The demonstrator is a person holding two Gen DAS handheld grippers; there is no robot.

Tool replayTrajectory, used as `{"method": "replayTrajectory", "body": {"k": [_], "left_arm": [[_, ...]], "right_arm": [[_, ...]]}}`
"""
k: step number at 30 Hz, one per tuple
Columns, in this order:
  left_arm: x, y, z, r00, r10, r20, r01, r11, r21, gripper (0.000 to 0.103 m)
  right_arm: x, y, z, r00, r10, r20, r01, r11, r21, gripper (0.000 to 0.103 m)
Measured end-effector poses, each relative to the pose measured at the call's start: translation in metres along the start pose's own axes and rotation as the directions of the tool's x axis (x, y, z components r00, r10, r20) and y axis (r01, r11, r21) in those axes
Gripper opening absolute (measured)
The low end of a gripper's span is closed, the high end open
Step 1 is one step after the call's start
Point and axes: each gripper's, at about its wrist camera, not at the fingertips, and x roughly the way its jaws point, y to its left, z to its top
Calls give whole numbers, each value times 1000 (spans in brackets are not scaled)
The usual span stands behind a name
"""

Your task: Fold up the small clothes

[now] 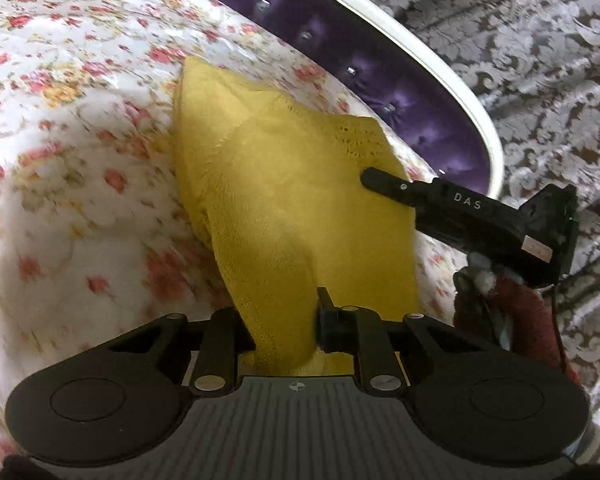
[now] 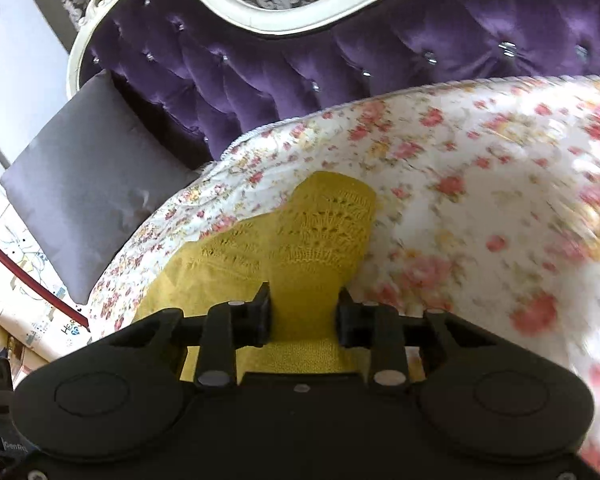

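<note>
i have the yellow knit garment (image 1: 296,200) on the floral bedspread (image 1: 80,128), left claw (image 1: 284,320) clamped on its near edge, right claw (image 2: 304,312) pinching another edge; the fold is starting, and next i should carry both edges across together

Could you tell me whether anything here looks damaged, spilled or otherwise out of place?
Nothing stands out. The yellow knit garment is bunched and lifted off the floral bedspread only because the left hand-held gripper and right hand-held gripper each pinch it. No tear or stain shows.
</note>
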Motion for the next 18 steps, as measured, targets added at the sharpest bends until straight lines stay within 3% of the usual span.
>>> {"method": "replayTrajectory", "body": {"k": [11, 18], "left_arm": [[-31, -51, -53, 990, -66, -121, 74, 995, 63, 19], [-53, -69, -85, 984, -88, -156, 100, 992, 75, 19]], "right_arm": [[-82, -5, -53, 998, -62, -17, 63, 997, 52, 41], [-117, -2, -81, 992, -129, -11, 129, 992, 17, 42]]}}
